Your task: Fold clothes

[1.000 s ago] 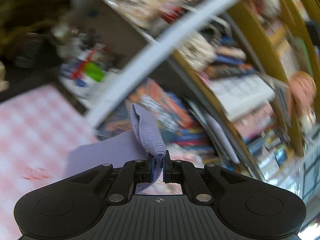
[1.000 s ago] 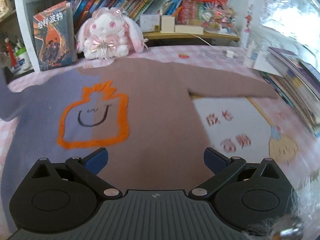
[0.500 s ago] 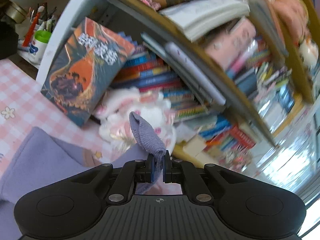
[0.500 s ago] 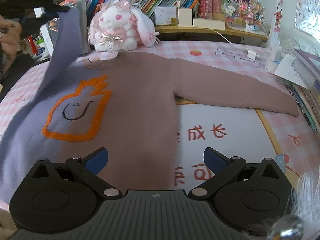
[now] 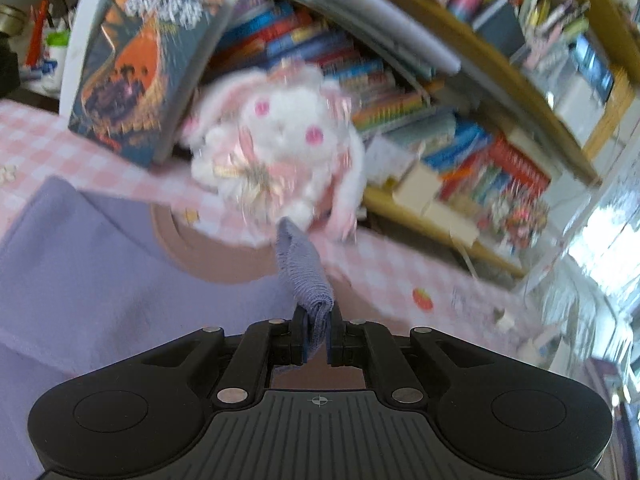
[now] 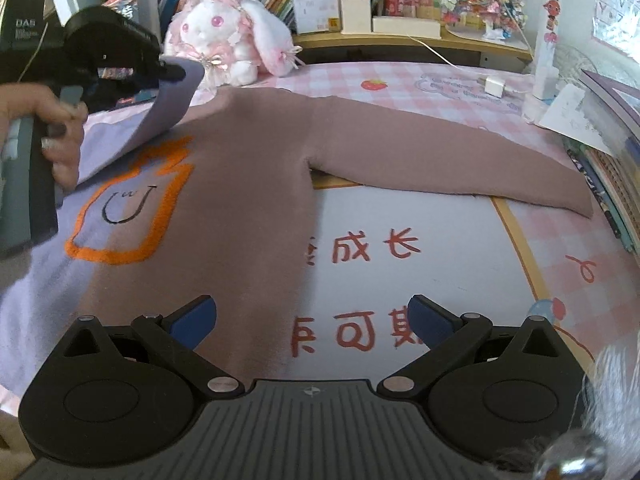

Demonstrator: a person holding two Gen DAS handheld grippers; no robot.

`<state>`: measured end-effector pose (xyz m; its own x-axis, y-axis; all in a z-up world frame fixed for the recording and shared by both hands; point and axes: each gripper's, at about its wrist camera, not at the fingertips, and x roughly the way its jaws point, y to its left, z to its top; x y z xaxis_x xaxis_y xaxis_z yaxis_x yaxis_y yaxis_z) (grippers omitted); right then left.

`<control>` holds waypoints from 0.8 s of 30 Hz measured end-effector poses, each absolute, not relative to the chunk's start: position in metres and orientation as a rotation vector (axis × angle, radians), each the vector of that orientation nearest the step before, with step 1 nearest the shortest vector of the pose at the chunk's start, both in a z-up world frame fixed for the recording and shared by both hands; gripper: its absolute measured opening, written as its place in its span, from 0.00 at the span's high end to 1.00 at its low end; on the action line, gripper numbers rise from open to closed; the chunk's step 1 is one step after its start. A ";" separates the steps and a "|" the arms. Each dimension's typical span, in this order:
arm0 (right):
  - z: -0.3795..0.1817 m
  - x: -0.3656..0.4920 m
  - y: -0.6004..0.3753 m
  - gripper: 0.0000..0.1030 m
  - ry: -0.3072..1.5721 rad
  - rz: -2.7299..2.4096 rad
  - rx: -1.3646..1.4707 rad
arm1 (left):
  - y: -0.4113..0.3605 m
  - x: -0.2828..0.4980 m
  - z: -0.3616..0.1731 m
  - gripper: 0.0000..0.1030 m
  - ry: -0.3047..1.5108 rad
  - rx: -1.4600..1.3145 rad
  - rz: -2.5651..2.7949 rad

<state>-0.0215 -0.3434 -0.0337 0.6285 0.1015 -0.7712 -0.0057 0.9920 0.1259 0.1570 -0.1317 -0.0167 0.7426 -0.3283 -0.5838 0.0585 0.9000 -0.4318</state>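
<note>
Sweater [image 6: 256, 184], half lilac and half dusty brown with an orange-outlined smiling shape on the chest, lies flat on the pink checked table [image 6: 560, 248], its brown sleeve [image 6: 460, 164] stretched out to the right. The left gripper [image 5: 316, 334], held in a hand [image 6: 56, 128] at the left edge of the right wrist view, points down over the neckline with the ribbed lilac cuff [image 5: 302, 270] between its jaws, which are opening though the cloth still sits against the pads. The lilac sleeve [image 6: 168, 108] curves from it down to the chest. The right gripper [image 6: 312, 316] hovers above the hem, jaws spread wide with nothing in them. Only the left wrist view shows the brown collar [image 5: 208, 252] close up; both show the plush rabbit [image 6: 224, 36] before the bookshelf [image 6: 400, 36].
</note>
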 end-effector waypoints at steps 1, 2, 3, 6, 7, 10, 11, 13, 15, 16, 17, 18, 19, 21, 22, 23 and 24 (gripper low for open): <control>-0.034 -0.021 -0.344 0.00 0.891 0.061 0.117 | -0.135 0.156 -0.018 0.69 0.732 -0.400 -0.243; -0.034 -0.021 -0.344 0.00 0.892 0.062 0.119 | -0.138 0.154 -0.018 0.59 0.752 -0.396 -0.280; -0.034 -0.021 -0.345 0.00 0.893 0.063 0.120 | -0.140 0.150 -0.017 0.42 0.767 -0.387 -0.316; -0.034 -0.019 -0.342 0.00 0.892 0.079 0.124 | -0.138 0.122 -0.007 0.35 0.722 -0.299 -0.381; -0.034 -0.018 -0.340 0.00 0.891 0.080 0.126 | -0.135 0.112 -0.005 0.35 0.705 -0.262 -0.388; -0.036 -0.015 -0.335 0.00 0.900 0.094 0.133 | -0.108 0.086 -0.003 0.35 0.694 -0.158 -0.284; -0.037 -0.014 -0.333 0.00 0.904 0.097 0.133 | -0.097 0.077 -0.002 0.35 0.690 -0.125 -0.240; -0.038 -0.013 -0.329 0.00 0.912 0.102 0.135 | -0.071 0.061 -0.002 0.35 0.669 -0.067 -0.140; -0.040 -0.014 -0.324 0.00 0.920 0.104 0.132 | -0.042 0.044 -0.004 0.35 0.648 -0.006 -0.030; -0.039 -0.015 -0.322 0.00 0.918 0.104 0.130 | -0.027 0.036 -0.006 0.35 0.647 0.016 0.021; -0.039 -0.016 -0.320 0.01 0.916 0.103 0.128 | -0.012 0.029 -0.009 0.35 0.649 0.031 0.068; -0.039 -0.017 -0.318 0.02 0.914 0.102 0.126 | 0.001 0.026 -0.012 0.35 0.662 0.022 0.098; -0.038 -0.019 -0.317 0.02 0.915 0.094 0.122 | 0.015 0.022 -0.014 0.35 0.676 0.014 0.128; -0.038 -0.022 -0.315 0.03 0.920 0.076 0.116 | 0.039 0.018 -0.021 0.35 0.714 -0.018 0.173; -0.037 -0.023 -0.315 0.04 0.922 0.066 0.113 | 0.047 0.019 -0.024 0.34 0.735 -0.043 0.181; -0.036 -0.026 -0.314 0.07 0.926 0.051 0.110 | 0.055 0.021 -0.028 0.34 0.762 -0.077 0.186; -0.036 -0.027 -0.313 0.12 0.933 0.038 0.110 | 0.061 0.023 -0.031 0.33 0.789 -0.109 0.185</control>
